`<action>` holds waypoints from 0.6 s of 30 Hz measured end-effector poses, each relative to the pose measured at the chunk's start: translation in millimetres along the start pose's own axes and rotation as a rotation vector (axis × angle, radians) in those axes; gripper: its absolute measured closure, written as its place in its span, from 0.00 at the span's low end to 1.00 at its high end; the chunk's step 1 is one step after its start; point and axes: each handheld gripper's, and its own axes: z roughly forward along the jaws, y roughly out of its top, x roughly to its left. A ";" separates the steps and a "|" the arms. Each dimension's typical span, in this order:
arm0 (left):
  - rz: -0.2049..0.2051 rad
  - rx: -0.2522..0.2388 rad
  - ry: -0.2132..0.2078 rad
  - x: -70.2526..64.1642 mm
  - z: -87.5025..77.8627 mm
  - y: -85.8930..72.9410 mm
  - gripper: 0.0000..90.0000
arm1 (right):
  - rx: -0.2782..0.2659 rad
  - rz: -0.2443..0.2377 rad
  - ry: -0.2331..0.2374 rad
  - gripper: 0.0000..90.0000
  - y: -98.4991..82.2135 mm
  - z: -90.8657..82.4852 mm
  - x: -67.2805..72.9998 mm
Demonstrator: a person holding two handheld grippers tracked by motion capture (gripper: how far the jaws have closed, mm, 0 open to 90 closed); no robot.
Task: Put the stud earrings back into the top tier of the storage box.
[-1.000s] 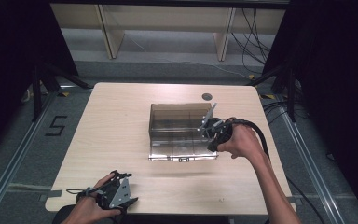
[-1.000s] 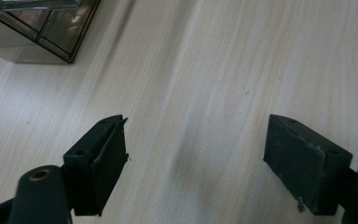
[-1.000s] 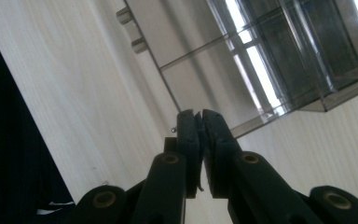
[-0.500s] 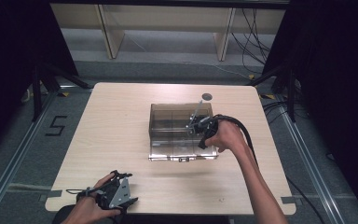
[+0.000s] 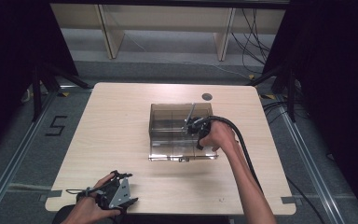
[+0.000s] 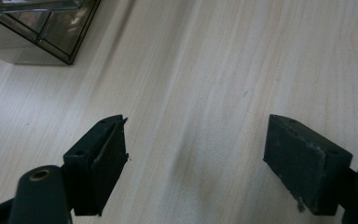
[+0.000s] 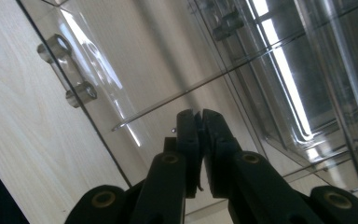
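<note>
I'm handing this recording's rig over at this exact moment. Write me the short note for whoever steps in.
Right gripper: jaws pressed together over the clear box at mid-table; whether they pinch anything cannot be told.
Left gripper: jaws wide open, empty, held low at the near left edge of the table, apart from the box.
The box is transparent with inner dividers and stands upright, with a small latch at its near side.
Done: the right hand has reached the box.
Left: probably whatever handling of the box is meant; the left gripper is free to steady it.
</note>
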 end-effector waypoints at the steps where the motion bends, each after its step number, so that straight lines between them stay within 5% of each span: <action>1: -0.001 -0.001 0.000 0.0 0.1 0.0 0.23 | -0.003 -0.003 0.006 0.96 -0.6 1.7 -1.1; 2: 0.003 0.012 -0.006 0.4 -0.3 0.4 0.23 | 0.002 0.026 0.000 0.96 -1.6 2.3 0.0; 10: -0.001 0.017 -0.012 -0.1 -0.1 0.5 0.23 | -0.047 0.026 -0.020 0.88 -8.8 -6.6 -1.6; 18: -0.002 0.019 -0.009 0.0 0.1 0.7 0.23 | -0.084 0.004 -0.072 0.82 -39.5 -36.5 22.1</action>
